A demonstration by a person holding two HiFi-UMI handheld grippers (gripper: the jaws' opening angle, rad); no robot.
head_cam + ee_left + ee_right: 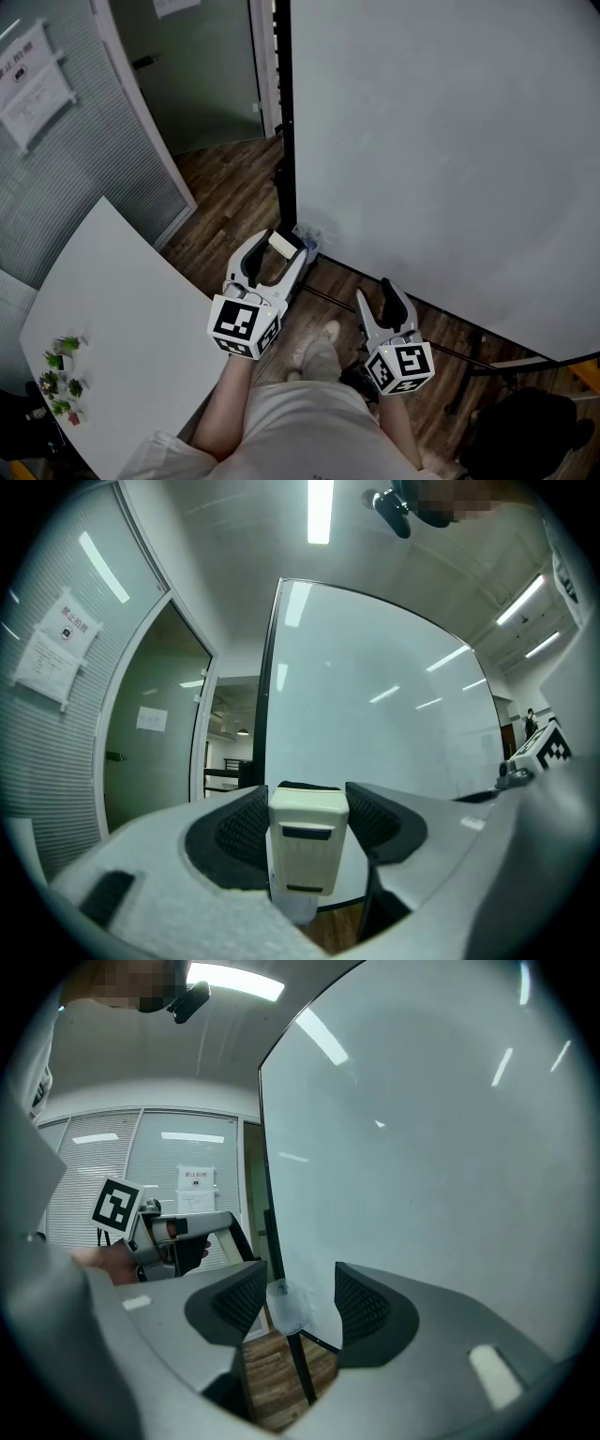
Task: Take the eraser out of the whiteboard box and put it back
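Note:
My left gripper (pixel 275 253) is shut on a cream eraser (pixel 282 244), held level just in front of the whiteboard's (pixel 441 150) lower left corner. In the left gripper view the eraser (pixel 307 841) stands upright between the dark pads, with its black felt on the far side. A small translucent box (pixel 307 236) hangs at that corner of the board and shows below the eraser (pixel 298 909). My right gripper (pixel 377 298) is open and empty, to the right, near the board's bottom edge. The box (pixel 284 1305) shows far off through its jaws (pixel 298 1299).
A white table (pixel 122 328) with small plants (pixel 61 375) stands at the left. A glass door and partition (pixel 178 84) are behind. The board's black stand legs (pixel 469 352) run over the wooden floor. My legs and shoes (pixel 314 352) are below.

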